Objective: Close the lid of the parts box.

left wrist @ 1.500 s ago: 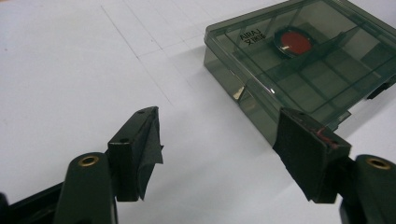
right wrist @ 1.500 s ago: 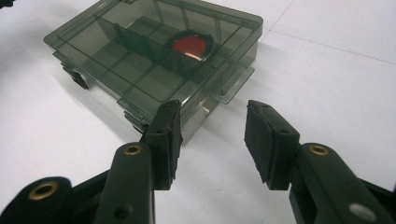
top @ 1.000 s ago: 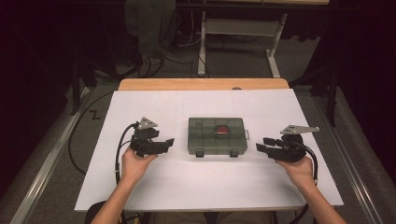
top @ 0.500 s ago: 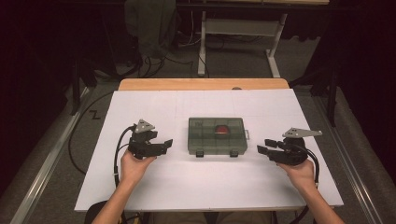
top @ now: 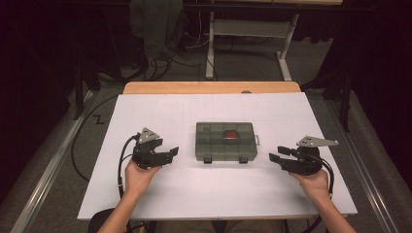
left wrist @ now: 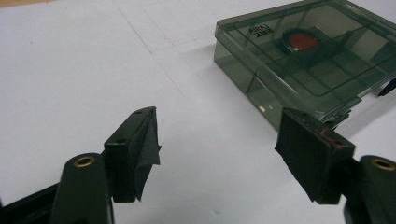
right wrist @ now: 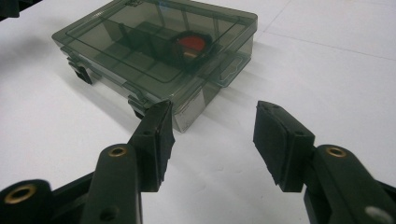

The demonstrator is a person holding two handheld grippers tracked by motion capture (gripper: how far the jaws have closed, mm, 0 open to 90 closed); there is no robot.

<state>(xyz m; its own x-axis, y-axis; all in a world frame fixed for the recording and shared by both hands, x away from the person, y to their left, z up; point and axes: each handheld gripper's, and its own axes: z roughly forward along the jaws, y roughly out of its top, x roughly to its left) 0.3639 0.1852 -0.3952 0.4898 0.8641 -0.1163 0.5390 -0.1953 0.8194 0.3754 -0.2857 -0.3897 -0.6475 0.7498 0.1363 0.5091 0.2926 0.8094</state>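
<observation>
A smoky transparent compartment box [top: 226,142] lies closed in the middle of the white table top [top: 214,194], with a red object [top: 230,134] inside one cell. Left of the box my left gripper [top: 173,153] points toward it, open and empty; its jaws frame the box corner [left wrist: 261,84] in the left gripper view. On the box's right my right gripper [top: 273,155] faces it, jaws apart with nothing between them, having just been opening. In the right gripper view the box [right wrist: 159,56] and its two front latches [right wrist: 81,72] lie just beyond the pads [right wrist: 161,140].
The white sheet covers a wooden table whose far edge [top: 211,87] shows. Beyond it stand a white desk frame [top: 248,34] and floor cables [top: 160,68]. Black cables trail from both grippers.
My right gripper's jaws have spread a little wider. Both hands stay in about the same places beside the box.
</observation>
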